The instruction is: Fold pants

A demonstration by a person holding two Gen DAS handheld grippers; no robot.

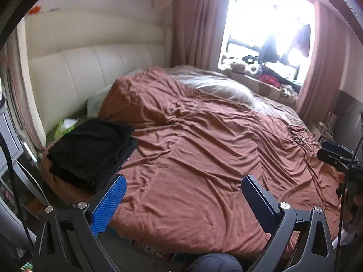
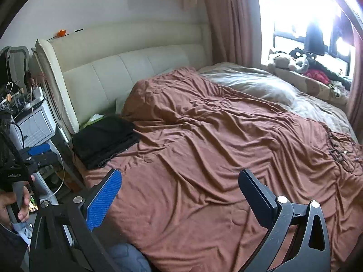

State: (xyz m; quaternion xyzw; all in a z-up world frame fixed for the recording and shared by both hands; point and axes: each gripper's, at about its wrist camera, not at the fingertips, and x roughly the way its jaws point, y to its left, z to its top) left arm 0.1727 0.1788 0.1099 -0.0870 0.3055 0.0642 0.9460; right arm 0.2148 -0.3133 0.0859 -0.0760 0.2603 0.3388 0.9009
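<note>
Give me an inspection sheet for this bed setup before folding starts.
Surface: brown bedspread, rumpled, covering most of the bed.
Job's things: black pants, already folded flat near the headboard, at the bed's edge.
Clutter: green packet behind the pants; stuffed toys on the window ledge.
Grippers: left gripper and right gripper both above the bedspread, jaws wide apart, holding nothing.
Cables: thin dark cord lying on the bedspread's far side.
Surroundings: pink curtains, bright window, nightstand.
</note>
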